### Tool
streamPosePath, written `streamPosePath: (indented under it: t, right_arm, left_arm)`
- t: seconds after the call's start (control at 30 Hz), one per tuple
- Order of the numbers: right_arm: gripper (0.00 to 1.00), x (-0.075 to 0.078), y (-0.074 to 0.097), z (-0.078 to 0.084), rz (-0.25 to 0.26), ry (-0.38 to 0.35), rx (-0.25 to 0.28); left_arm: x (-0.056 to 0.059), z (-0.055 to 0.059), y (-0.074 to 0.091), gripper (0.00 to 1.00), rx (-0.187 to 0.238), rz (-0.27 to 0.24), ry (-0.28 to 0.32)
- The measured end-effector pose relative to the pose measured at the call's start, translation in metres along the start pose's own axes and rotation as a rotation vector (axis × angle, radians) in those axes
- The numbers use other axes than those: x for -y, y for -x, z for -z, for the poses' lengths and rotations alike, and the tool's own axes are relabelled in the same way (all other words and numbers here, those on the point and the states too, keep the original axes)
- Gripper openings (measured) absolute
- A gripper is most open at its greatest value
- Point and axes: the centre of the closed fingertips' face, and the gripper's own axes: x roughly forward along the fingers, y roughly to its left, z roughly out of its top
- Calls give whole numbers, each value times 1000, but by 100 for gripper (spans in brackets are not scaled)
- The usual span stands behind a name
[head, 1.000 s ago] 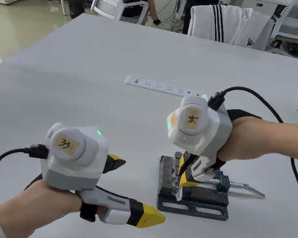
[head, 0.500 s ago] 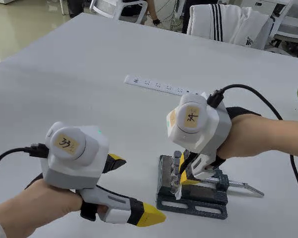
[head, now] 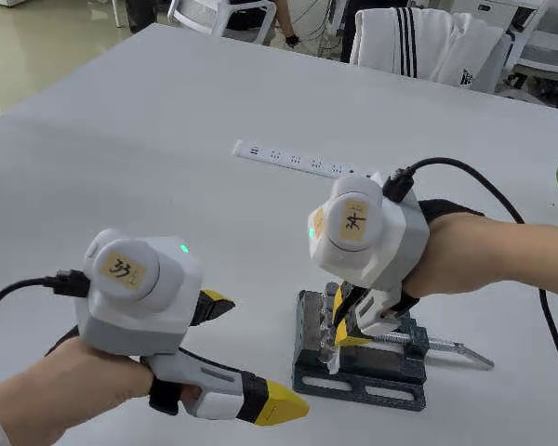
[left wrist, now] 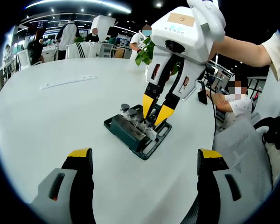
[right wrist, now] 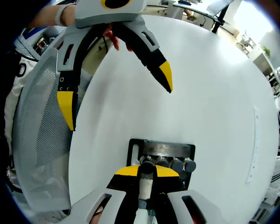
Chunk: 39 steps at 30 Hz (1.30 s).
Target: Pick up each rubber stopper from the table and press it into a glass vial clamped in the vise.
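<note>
Pinching end rubber stopper point(right wrist: 147, 164) with right gripper point(right wrist: 147, 171), yellow tips closed in on both sides. Seated atop the end glass vial in a row of four stoppered vials point(right wrist: 177, 164), all clamped in vise point(head: 372, 386) on white table point(head: 167, 139).

Vs 0.5 s ago: nudged right gripper slightly left over the vise, otherwise same height. No move on vise or vials. No change on left gripper point(head: 248, 356).

Pose: pointing right gripper steeply down onto the vise, body tilted a little, right hand point(head: 456, 255) coming in from the right with forearm about level, black cable point(head: 484, 181) looping off the top. Holding left gripper low and near, well left of the vise, jaws spread wide, touching nothing, aimed across toward the vise. Left hand point(head: 74, 386) wrapped on its handle at bottom left.

Farther out: white power strip point(head: 298, 163) lying flat beyond the vise, well apart from it.
</note>
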Motion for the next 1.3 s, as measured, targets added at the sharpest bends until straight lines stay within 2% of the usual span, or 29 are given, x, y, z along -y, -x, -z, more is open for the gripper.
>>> streamPosePath:
  t: [0.53, 0.6, 0.63, 1.2, 1.3]
  right_arm:
    - [5, -2, -1, -3, -8, -3, 11]
    - [5, 1, -3, 1, 6, 6, -13]
    - [5, 0, -3, -2, -3, -2, 7]
    - [5, -1, -5, -2, 3, 10, -24]
    - [5, -1, -4, -2, 2, -14, -23]
  left_arm:
    - [2, 1, 0, 92, -4, 3, 5]
    - [1, 2, 0, 92, -5, 2, 8]
    - [1, 2, 0, 92, -5, 2, 9]
    - [0, 4, 0, 91, -9, 2, 12]
    - [0, 4, -1, 91, -11, 2, 11]
